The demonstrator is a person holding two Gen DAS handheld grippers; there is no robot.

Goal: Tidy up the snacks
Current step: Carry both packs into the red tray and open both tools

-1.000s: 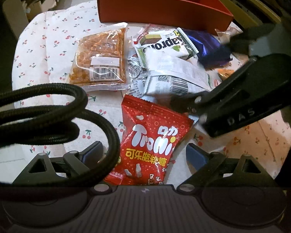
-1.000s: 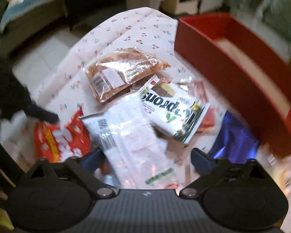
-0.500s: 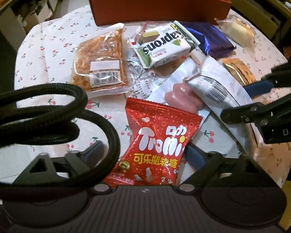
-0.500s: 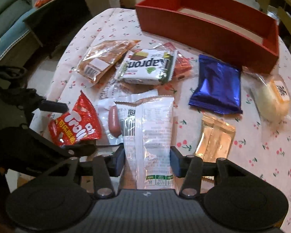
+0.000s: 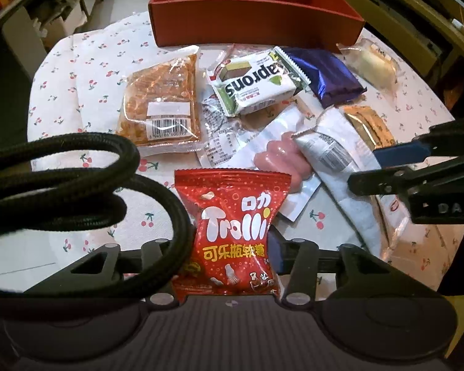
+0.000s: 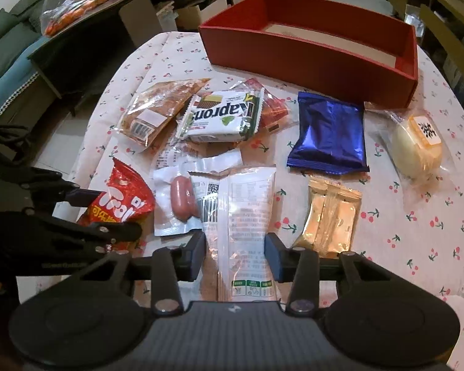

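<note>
A red Trolli gummy bag (image 5: 235, 225) sits between the fingers of my left gripper (image 5: 232, 247). Its jaws are closing and pinch the bag's waist. The right wrist view shows the same left gripper (image 6: 108, 213) around the crumpled Trolli bag (image 6: 120, 201). My right gripper (image 6: 235, 253) is shut on the near end of a long white packet (image 6: 247, 210), which rests on the cherry-print tablecloth (image 6: 417, 247). The red box (image 6: 309, 55) stands empty at the table's far side.
Loose snacks lie between the grippers and the box: a sausage pack (image 6: 181, 201), a Kaprons wafer (image 6: 222, 117), an orange-brown bag (image 6: 154, 111), a blue packet (image 6: 329, 133), a gold packet (image 6: 331, 216), a wrapped pastry (image 6: 417, 145). A black cable (image 5: 77, 185) loops over my left finger.
The left jaws have narrowed onto the Trolli bag. The right gripper swung across the pile to the white packet and its jaws closed on it.
</note>
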